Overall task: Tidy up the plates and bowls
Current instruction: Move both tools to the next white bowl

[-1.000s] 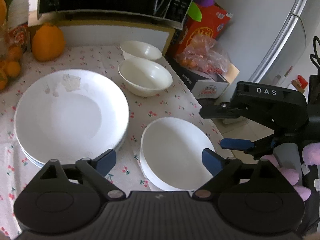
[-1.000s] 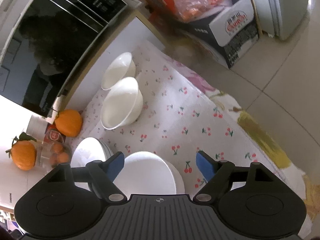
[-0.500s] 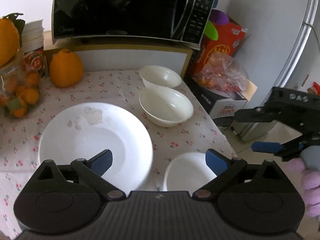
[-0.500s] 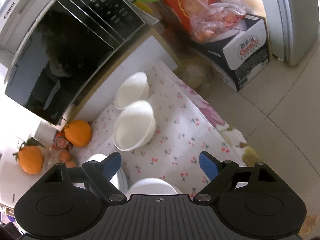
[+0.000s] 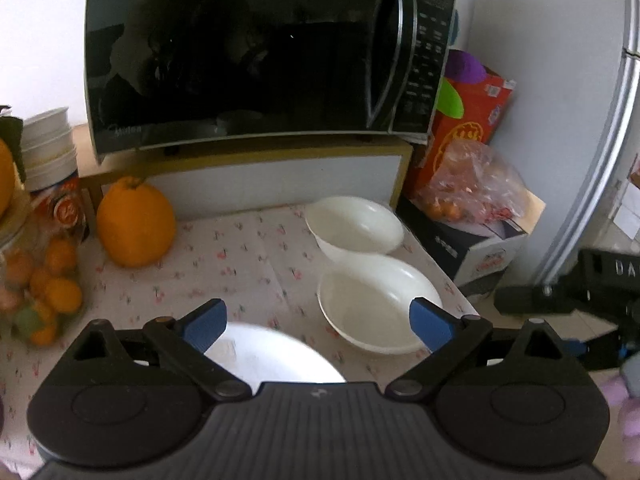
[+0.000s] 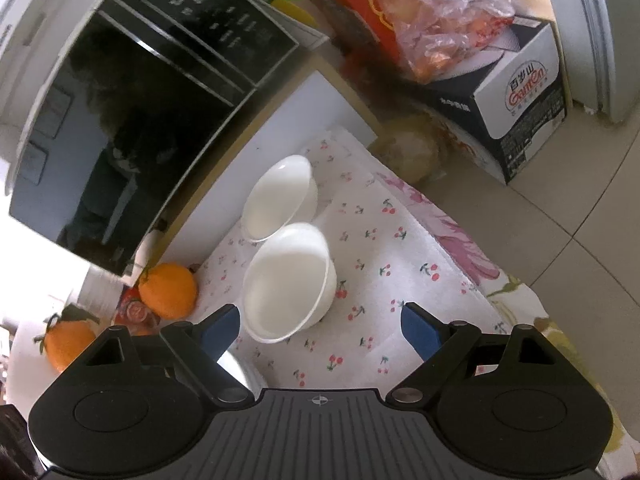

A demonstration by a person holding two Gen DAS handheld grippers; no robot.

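Two white bowls stand on the cherry-print tablecloth (image 5: 248,264): a near bowl (image 5: 378,308) and a far bowl (image 5: 354,226) by the microwave stand. They also show in the right wrist view, the near bowl (image 6: 286,282) and the far bowl (image 6: 280,200). A white plate (image 5: 272,356) lies just below my left gripper (image 5: 318,326), partly hidden by it. My left gripper is open and empty above the table. My right gripper (image 6: 320,330) is open and empty, above the table's right part; its body shows at the right edge of the left wrist view (image 5: 580,292).
A black microwave (image 5: 256,52) sits on a raised stand behind the bowls. A large orange (image 5: 136,228) and a jar of small oranges (image 5: 36,292) stand at the left. Off the table's right edge stand a cardboard box (image 6: 516,92), a bag of fruit (image 5: 468,184) and a fridge.
Both grippers have risen and tilted up. The plates have slid down, mostly out of view, and the microwave now fills the top. Both grippers stay open.
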